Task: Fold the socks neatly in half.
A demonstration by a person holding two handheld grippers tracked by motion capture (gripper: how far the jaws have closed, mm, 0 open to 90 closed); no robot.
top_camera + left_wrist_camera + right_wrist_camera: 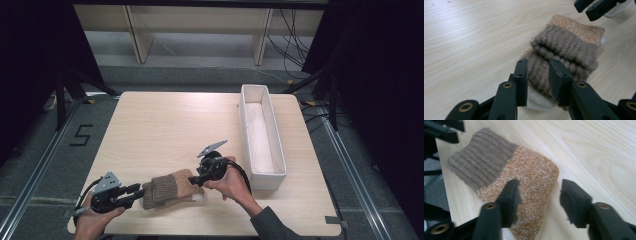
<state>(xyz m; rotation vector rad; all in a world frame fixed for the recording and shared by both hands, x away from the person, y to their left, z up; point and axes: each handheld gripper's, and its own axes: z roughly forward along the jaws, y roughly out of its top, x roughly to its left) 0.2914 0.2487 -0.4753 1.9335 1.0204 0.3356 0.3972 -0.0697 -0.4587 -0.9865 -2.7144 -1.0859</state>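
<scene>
Brown-ribbed, orange-flecked sock (170, 189); white bin (262, 135); pale wood-grain table (160, 130); black tools.

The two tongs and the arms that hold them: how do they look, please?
Both tongs, left and right, are black, each with two flat black jaws on arms with brass-coloured pivot rivets. Each carries a grey three-cornered plate on top and trails a black cable. The person's right forearm wears a dark grey sleeve.
</scene>
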